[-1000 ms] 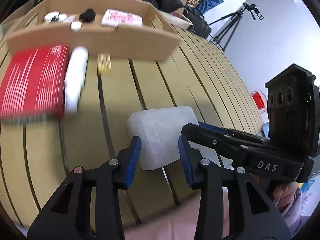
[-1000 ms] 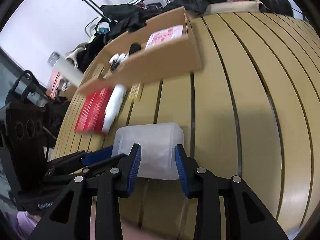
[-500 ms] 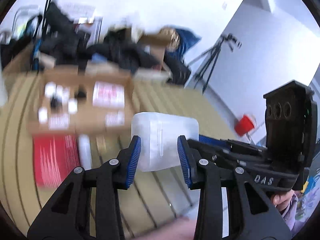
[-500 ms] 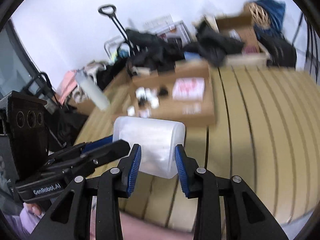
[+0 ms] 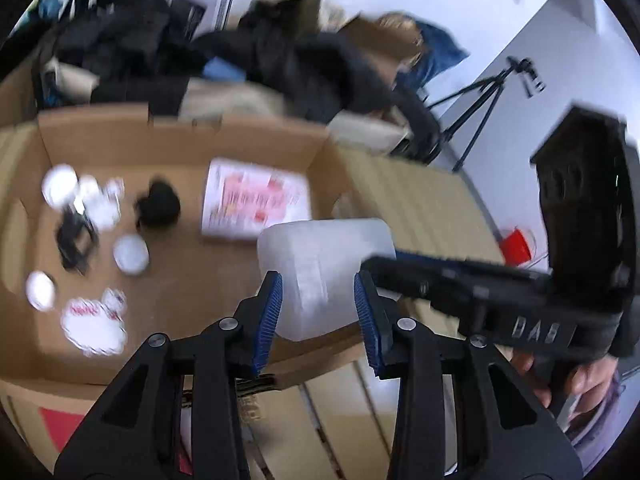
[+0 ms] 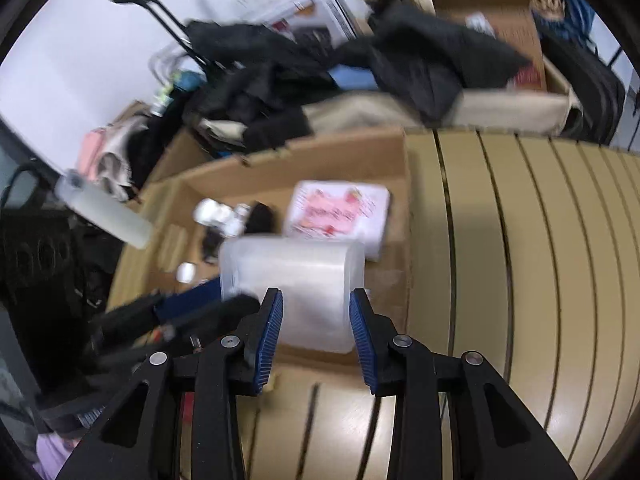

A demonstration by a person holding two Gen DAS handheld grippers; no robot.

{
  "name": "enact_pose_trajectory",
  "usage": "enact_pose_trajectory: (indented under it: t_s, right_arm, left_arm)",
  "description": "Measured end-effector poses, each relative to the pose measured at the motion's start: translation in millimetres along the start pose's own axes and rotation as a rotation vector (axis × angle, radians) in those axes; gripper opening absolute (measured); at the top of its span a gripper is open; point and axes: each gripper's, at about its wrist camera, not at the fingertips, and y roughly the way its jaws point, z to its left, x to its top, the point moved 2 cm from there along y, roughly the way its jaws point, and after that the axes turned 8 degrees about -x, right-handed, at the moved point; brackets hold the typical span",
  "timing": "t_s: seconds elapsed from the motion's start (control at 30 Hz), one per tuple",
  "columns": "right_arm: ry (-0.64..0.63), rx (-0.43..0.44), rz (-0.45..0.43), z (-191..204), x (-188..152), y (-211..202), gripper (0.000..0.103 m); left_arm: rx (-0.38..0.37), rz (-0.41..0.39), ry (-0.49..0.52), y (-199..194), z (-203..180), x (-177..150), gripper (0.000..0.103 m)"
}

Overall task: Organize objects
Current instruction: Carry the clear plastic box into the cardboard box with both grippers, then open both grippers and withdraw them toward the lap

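Observation:
A translucent white plastic container (image 5: 324, 268) is held in the air between both grippers, over the near right corner of an open cardboard box (image 5: 180, 264). My left gripper (image 5: 318, 312) is shut on its left end. My right gripper (image 6: 316, 330) is shut on its other end, where the container (image 6: 304, 280) shows above the box (image 6: 396, 216). Inside the box lie a pink-and-white packet (image 5: 256, 200), a black lump (image 5: 158, 204) and several small white items (image 5: 80, 200).
The box sits on a tan slatted table (image 6: 520, 260). A red book (image 5: 60, 420) lies just in front of the box. Dark clothing and more boxes (image 6: 360, 60) pile up behind. A tripod (image 5: 492, 96) stands at the far right.
Both grippers lifted the container off the table and carried it forward to above the box's near right corner. The box now fills much more of both views.

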Motion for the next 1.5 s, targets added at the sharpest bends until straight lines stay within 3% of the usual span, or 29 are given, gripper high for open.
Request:
enact_pose_trajectory:
  t_s: [0.13,0.17,0.3,0.37,0.43,0.47,0.5,0.53,0.6,0.73,0.87,1.0,1.1,1.23,1.33,1.4,1.47,1.5]
  right_arm:
    - [-0.027,-0.055,0.055,-1.1,-5.4,27.9,0.038]
    - [-0.036,-0.079,0.06,-0.4,-7.4,30.2,0.038]
    - [-0.061,-0.156,-0.002,2.1,-6.1,14.8,0.038]
    - [-0.072,-0.168,-0.048,4.7,-3.7,-6.4,0.038]
    - [-0.087,-0.179,-0.081,9.3,-1.5,-27.1,0.039]
    - [-0.107,-0.196,-0.101,13.8,-1.1,-40.8,0.04]
    - [-0.132,-0.209,-0.12,19.8,-1.1,-53.7,0.049]
    - [-0.158,-0.215,-0.138,25.9,-2.3,-66.0,0.072]
    - [-0.199,-0.211,-0.176,36.8,-6.8,-94.1,0.091]
    - [-0.196,-0.222,-0.223,45.3,-19.1,-137.7,0.091]
    - [-0.167,-0.212,-0.239,51.7,-39.1,-170.2,0.091]
    - [-0.181,-0.22,-0.262,66.9,-79.4,-197.9,0.091]
    - [-0.199,-0.216,-0.296,75.9,-120.7,-212.8,0.091]
    - [-0.188,-0.204,-0.343,83.8,-190.7,-223.0,0.092]
    - [-0.21,-0.279,-0.426,86.4,-248.7,-222.2,0.092]
    - [-0.2,-0.301,-0.423,84.3,-281.5,-212.9,0.092]
    - [-0.158,-0.242,-0.382,78.5,-301.5,-203.4,0.092]
    - [-0.146,-0.211,-0.365,76.4,-305.4,-200.1,0.092]
  left_arm:
    - [0.019,0.042,-0.017,20.4,12.5,-14.9,0.032]
    - [0.032,0.054,-0.013,22.9,13.2,-16.6,0.037]
    - [0.028,0.07,0.041,9.6,4.7,-14.8,0.043]
    - [0.048,0.028,0.072,-16.4,-0.9,-10.5,0.059]
    - [0.076,-0.021,0.094,-49.6,-4.4,-5.7,0.064]
    - [0.106,-0.034,0.105,-68.5,-6.1,-1.5,0.075]
    - [0.146,-0.039,0.11,-84.7,-6.4,1.4,0.083]
    - [0.195,-0.042,0.108,-98.3,-5.6,6.1,0.098]
    - [0.318,-0.078,0.097,-137.8,-3.0,9.6,0.1]
    - [0.444,-0.171,0.088,-216.4,-0.3,2.7,0.103]
    - [0.474,-0.211,0.075,-271.2,-9.2,-22.8,0.103]
    - [0.549,-0.221,0.113,-300.6,-29.8,-65.2,0.103]
    - [0.544,-0.22,0.09,-313.8,-43.1,-108.3,0.103]
    - [0.447,-0.237,0.058,-327.3,-58.3,-183.0,0.103]
    - [0.421,-0.279,0.049,-329.9,-57.1,-230.9,0.103]
    - [0.436,-0.246,0.017,-320.8,-47.1,-252.2,0.103]
    - [0.473,-0.166,0.013,-310.2,-36.8,-255.8,0.103]
    - [0.498,-0.17,0.009,-309.9,-33.9,-253.0,0.103]
